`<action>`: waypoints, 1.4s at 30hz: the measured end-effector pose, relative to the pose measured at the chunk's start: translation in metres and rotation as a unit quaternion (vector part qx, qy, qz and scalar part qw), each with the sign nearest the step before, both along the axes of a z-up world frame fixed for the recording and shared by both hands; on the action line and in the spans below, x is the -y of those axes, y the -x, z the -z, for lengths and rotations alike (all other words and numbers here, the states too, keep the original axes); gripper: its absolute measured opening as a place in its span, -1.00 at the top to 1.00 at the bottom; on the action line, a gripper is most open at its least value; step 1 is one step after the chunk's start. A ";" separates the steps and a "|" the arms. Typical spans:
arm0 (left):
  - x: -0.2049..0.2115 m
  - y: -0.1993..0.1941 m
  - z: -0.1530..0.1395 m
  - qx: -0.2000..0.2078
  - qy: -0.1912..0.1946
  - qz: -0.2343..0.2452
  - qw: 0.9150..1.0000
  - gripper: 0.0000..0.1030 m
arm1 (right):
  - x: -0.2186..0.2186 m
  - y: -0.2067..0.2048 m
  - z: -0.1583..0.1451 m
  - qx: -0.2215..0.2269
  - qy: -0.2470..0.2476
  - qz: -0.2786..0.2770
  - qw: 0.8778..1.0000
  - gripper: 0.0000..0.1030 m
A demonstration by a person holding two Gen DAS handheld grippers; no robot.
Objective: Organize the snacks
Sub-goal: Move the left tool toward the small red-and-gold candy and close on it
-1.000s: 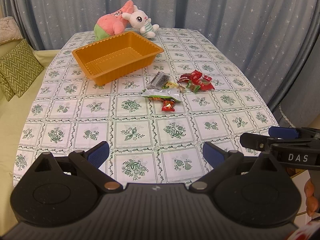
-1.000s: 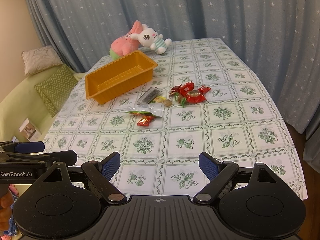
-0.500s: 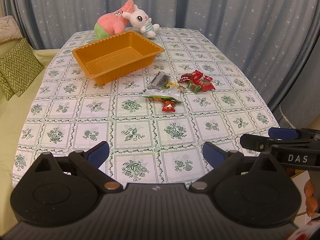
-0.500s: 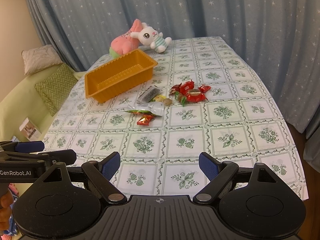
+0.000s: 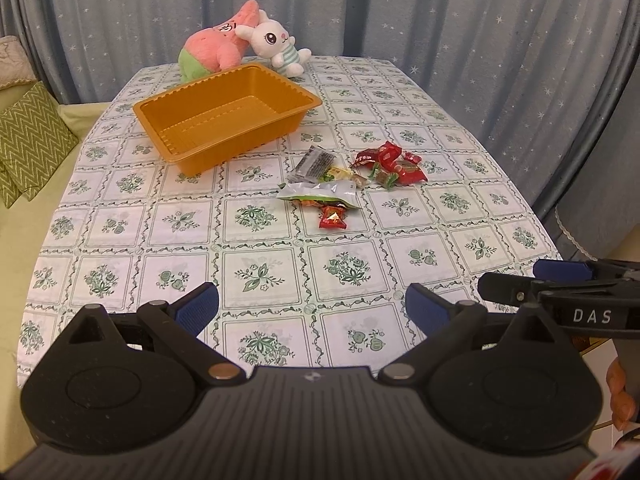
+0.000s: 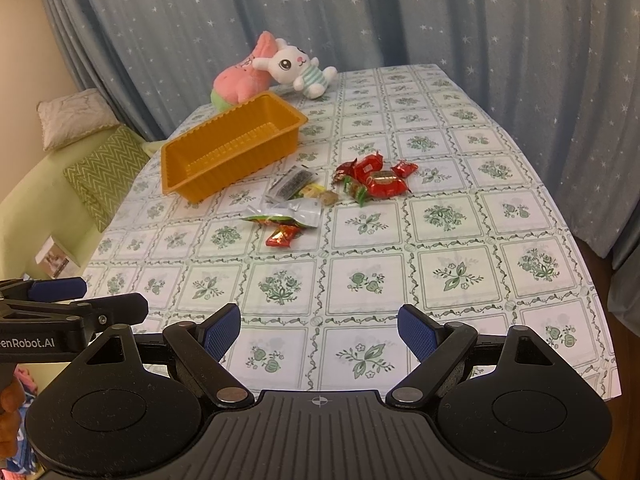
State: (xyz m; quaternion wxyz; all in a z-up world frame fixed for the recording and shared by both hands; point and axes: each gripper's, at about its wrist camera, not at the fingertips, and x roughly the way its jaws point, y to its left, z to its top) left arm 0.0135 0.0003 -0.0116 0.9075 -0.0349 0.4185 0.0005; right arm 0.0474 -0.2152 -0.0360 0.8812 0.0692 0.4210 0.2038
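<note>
My left gripper point(image 5: 312, 306) is closest to me, low by the near edge of the table point(image 5: 132, 292). Its two blue fingers are wide apart and hold nothing. My right gripper point(image 6: 319, 330) is beside it, and its fingers are wide apart and empty too. I think I hold them open like this so they are ready to pinch a snack.

A bit farther out, in the middle of the table, the snacks lie in a little heap. The nearest one is a small red candy point(image 5: 333, 218). It touches a flat silver and green packet point(image 5: 320, 193). Behind that is a dark packet point(image 5: 314, 164), and next to it a yellow candy point(image 5: 340, 174). To the right sits a bunch of red wrapped candies point(image 5: 392, 166), all pressed together.

Farther still, to the left, is the orange tray point(image 5: 298, 98). Nothing is in it yet. I think the snacks should go in there, so my job has not really begun. The tray is near the heap, so each trip should be short.

At the far end, a pink plush toy point(image 5: 216, 46) and a white bunny toy point(image 5: 276, 46) lean together. They are just behind the tray. Behind everything hangs a blue curtain with stars point(image 5: 400, 8).
</note>
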 end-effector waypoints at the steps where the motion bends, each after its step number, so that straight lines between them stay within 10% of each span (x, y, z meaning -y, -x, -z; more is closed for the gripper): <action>1: 0.000 -0.002 0.002 0.001 -0.001 0.002 1.000 -0.93 | 0.000 -0.002 0.001 -0.001 0.000 0.001 1.000 -0.66; 22: 0.000 -0.075 0.058 0.011 -0.001 0.073 0.997 -0.73 | 0.011 -0.052 0.041 -0.006 -0.023 0.029 0.999 -0.66; 42: 0.013 -0.165 0.119 -0.025 -0.010 0.118 0.993 0.08 | 0.011 -0.111 0.077 -0.015 -0.025 0.062 0.998 -0.65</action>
